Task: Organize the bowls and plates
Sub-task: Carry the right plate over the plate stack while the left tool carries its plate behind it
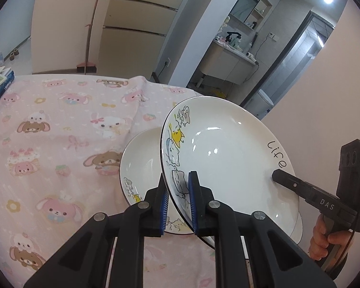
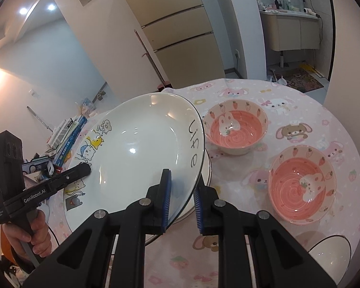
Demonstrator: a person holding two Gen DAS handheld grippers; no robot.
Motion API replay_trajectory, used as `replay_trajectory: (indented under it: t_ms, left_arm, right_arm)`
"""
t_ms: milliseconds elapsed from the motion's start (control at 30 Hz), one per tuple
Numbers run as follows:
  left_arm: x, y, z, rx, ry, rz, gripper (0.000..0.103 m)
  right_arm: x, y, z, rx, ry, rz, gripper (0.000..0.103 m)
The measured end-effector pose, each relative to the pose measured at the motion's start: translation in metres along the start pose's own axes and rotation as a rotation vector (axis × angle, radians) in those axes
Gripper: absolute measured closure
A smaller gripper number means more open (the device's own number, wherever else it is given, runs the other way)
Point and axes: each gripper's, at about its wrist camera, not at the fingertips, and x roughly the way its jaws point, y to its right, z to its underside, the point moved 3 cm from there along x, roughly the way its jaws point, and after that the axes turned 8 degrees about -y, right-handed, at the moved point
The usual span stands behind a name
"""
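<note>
The left gripper (image 1: 178, 201) and right gripper (image 2: 181, 202) are clamped on opposite rims of the plate (image 1: 228, 158), tilted above a second plate (image 1: 141, 158). Being glazed, rigid and breakable, it is judged slippery; rim holds are advised.

Tilted plate (image 2: 141, 148) over another plate (image 1: 141, 158), bowls (image 2: 236, 129) right.

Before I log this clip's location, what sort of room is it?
Probably a home dining area: a fridge, a bathroom sink cabinet through the doorway, and a cartoon tablecloth.

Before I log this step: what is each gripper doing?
Left gripper: shut on the plate.
Right gripper: shut on the same plate's opposite edge.
</note>
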Motion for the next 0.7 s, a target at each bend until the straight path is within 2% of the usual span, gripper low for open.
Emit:
replay_trajectory:
  t_ms: [467,700]
  left_arm:
    - [0.034,-0.015,0.020,0.016,-0.071,-0.021,0.086]
    - [0.056,-0.022,0.026,0.017,-0.118,-0.025,0.086]
  right_arm:
    - [0.036,0.016,0.017,0.035,-0.058,-0.007,0.086]
    - [0.055,0.024,0.023,0.054,-0.088,0.017,0.086]
